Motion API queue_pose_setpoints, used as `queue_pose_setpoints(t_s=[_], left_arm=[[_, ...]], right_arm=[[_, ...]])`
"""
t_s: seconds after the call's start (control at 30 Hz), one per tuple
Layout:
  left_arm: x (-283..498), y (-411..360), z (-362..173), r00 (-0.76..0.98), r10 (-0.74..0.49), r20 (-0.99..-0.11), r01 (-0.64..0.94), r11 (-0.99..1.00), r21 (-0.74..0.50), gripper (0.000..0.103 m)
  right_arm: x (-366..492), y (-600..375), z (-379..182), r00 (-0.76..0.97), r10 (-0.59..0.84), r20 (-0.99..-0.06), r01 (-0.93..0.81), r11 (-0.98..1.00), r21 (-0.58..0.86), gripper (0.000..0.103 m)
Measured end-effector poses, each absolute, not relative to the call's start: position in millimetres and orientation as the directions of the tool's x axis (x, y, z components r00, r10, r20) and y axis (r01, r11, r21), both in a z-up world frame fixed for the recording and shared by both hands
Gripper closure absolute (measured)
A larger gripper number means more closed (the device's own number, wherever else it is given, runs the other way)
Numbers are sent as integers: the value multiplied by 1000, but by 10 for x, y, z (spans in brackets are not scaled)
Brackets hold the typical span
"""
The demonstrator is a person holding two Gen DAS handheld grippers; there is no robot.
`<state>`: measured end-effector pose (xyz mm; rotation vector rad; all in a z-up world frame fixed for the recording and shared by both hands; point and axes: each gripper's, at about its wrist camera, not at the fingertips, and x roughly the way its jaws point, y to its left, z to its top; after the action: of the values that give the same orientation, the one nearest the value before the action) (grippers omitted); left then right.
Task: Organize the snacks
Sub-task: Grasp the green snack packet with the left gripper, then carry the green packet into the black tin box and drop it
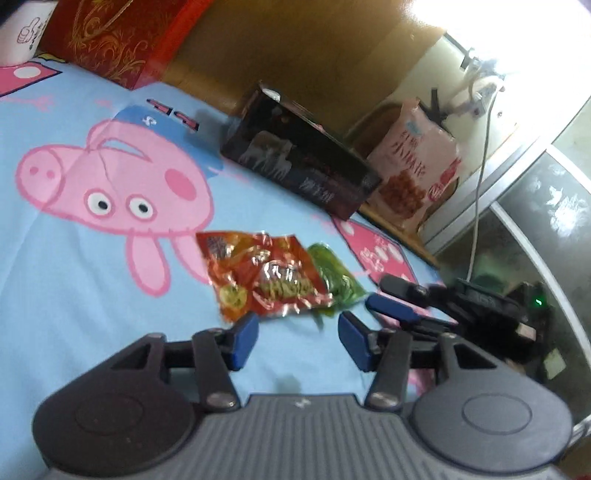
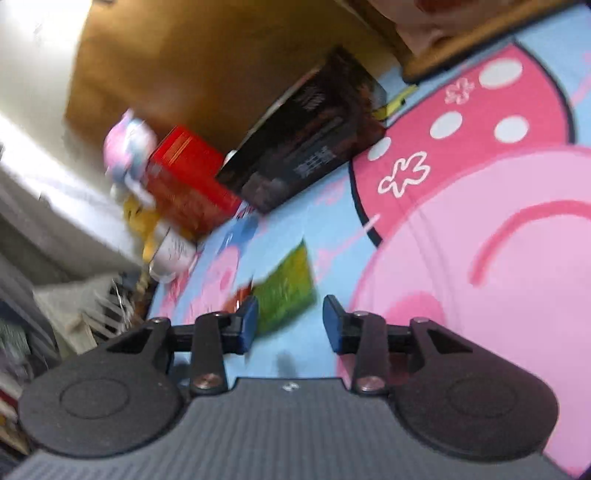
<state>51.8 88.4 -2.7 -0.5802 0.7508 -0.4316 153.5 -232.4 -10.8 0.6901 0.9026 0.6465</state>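
Two boxes [image 1: 299,158] – beyond snack packets [image 1: 266,275]

A blue bed sheet [image 1: 92,295] with a big pink pig [image 1: 122,184] covers the bed. A white cup [image 1: 22,33] stands in the far corner. A white cable [image 1: 480,192] hangs down by the wall.

1. A bed sheet [image 1: 92,258], light blue with pink cartoon pigs, spreads under and ahead of the left tongs.
2. A brown wooden headboard [image 1: 295,48] rises beyond it, far ahead of the tongs.
3. Strong white light [image 1: 517,22] floods in at the upper right.
4. A white cable [image 1: 480,177] hangs down to the right, beside a grey-framed glass panel [image 1: 546,206].
5. From the right tongs, cluttered shelves [image 2: 22,332] stand blurred to the left.
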Motion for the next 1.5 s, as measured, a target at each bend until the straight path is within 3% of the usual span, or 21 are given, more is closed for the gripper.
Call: queue_pose_setpoints(t_s=[0.07, 0.1, 0.13, 0.4, 0.5, 0.6, 0.87, 1.2, 1.27, 1.3, 1.43, 1.5], left_arm=[[541, 909, -32, 656, -559, -508, 153, 757, -635, 54], [538, 918, -24, 658, -552, -512, 148, 762, -631, 54], [530, 926, -14, 662, -541, -520, 143, 771, -621, 53], [511, 830, 114, 615, -636, -465, 213, 703, -679, 25], [642, 519, 132, 545, -709, -446, 278, 656, -702, 18], [788, 164, 71, 478, -746, -464, 298, 634, -713, 5], [888, -100, -75, 419, -808, -416, 249, 542, -803, 4], [959, 175, -128, 422, -888, -185, 162, 274, -948, 1], [987, 197, -123, 435, -889, -142, 153, 229, -961, 5], [1002, 198, -124, 436, -892, -122, 153, 206, -967, 12], [1045, 203, -153, 437, -891, -125, 142, 206, -968, 20], [1049, 252, -166, 454, -880, -140, 134, 223, -966, 34]], right_arm=[[1646, -2163, -126, 455, 745, -488, -196, 619, 761, 77], [1665, -2121, -146, 441, 743, -503, -191, 626, 756, 96], [1676, -2079, -168, 432, 743, -512, -183, 628, 756, 99], [1204, -2802, -130, 565, 702, -433, -116, 587, 801, 100], [999, -3156, -301, 561, 724, -401, -5, 487, 873, 100], [850, -3356, -456, 570, 760, -311, 66, 335, 940, 100], [861, -3355, -544, 536, 842, -65, 89, 20, 996, 100], [1034, -3105, -140, 447, 880, 160, -46, -156, 987, 100], [1048, -3043, -132, 427, 888, 171, -55, -163, 985, 100], [1058, -3006, -151, 416, 893, 174, -47, -170, 984, 100], [1068, -2965, -196, 410, 898, 157, -25, -161, 987, 100], [1066, -2989, -166, 415, 898, 145, -38, -142, 989, 100]])
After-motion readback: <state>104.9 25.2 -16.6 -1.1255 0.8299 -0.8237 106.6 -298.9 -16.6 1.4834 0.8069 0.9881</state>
